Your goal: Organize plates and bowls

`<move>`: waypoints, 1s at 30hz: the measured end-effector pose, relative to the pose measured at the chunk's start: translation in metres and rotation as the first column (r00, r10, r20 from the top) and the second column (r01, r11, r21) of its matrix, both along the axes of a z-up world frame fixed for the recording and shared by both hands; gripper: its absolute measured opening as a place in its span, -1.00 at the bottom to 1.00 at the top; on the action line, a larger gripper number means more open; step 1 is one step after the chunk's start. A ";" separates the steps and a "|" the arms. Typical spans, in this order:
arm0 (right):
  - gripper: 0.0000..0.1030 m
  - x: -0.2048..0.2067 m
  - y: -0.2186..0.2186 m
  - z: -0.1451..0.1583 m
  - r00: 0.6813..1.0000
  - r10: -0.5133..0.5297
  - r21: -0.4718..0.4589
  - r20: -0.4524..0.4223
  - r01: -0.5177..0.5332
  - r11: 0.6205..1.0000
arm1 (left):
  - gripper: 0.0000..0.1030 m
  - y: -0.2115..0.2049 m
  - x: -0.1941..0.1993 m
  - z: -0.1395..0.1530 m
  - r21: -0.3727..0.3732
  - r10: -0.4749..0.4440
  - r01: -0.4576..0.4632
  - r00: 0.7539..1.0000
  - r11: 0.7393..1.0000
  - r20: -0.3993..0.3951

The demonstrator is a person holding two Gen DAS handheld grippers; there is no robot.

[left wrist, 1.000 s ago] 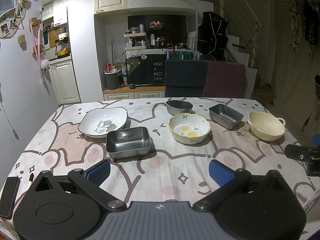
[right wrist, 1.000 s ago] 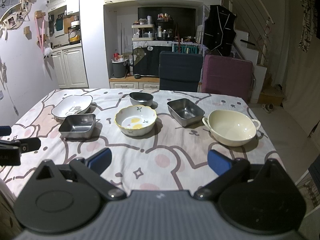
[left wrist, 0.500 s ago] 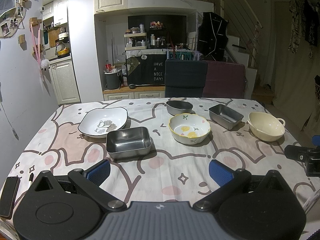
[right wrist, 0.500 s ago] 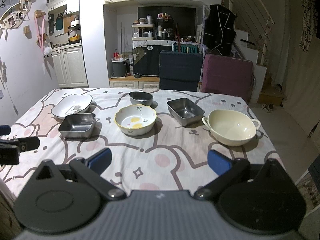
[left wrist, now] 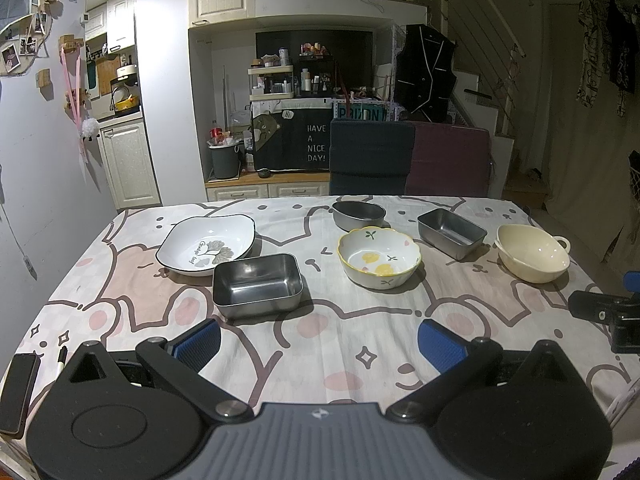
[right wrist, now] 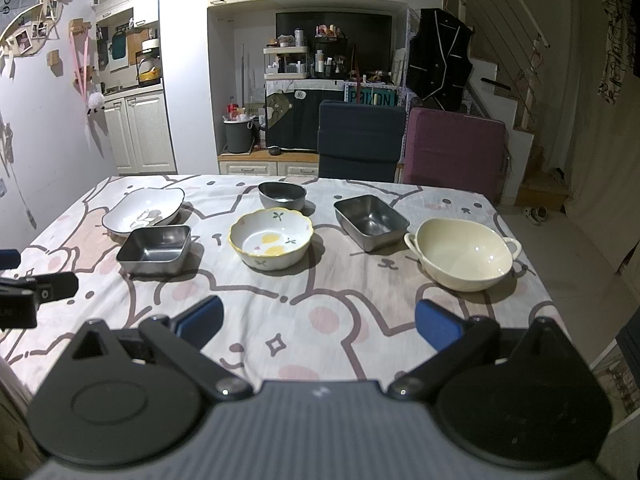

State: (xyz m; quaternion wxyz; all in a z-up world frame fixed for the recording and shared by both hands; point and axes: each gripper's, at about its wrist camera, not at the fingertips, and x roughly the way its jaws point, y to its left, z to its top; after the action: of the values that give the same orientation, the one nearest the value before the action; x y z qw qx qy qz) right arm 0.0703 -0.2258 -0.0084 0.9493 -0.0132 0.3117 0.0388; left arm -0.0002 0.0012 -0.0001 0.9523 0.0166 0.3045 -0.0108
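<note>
Bowls (left wrist: pixel 379 256) on table ahead of left tongs (left wrist: pixel 319 340), right tongs (right wrist: pixel 318 322), both spread

Phone (left wrist: pixel 16 392) cut by left edge

Phone (left wrist: pixel 16 392), marker pen (left wrist: pixel 61 358), two chairs (left wrist: pixel 372 160)

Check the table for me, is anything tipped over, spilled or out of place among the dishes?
Nothing stands out among the dishes: all six sit upright, empty and apart on the tablecloth. The only non-dish items are a phone and a marker at the near left corner.
</note>
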 end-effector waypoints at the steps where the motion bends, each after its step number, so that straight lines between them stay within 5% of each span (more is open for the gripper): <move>1: 0.99 0.000 0.000 0.000 1.000 0.000 0.000 0.000 0.000 1.000 | 1.00 0.000 0.000 0.000 0.000 0.000 0.000 1.000 1.000 0.001; 15: 0.99 0.003 0.004 -0.005 1.000 0.004 0.002 -0.017 -0.004 1.000 | 1.00 0.009 0.010 0.007 -0.005 0.043 -0.044 0.999 0.999 -0.028; 30: 0.99 0.054 0.026 0.003 0.997 0.071 0.021 -0.036 -0.070 0.997 | 1.00 0.053 0.080 0.011 0.003 0.135 -0.135 0.990 0.991 -0.050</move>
State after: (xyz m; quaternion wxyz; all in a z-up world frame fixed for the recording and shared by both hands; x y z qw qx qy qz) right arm 0.1245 -0.2001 -0.0051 0.9416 -0.0141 0.3278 0.0758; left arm 0.0801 0.0544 0.0112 0.9430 -0.0046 0.3286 0.0529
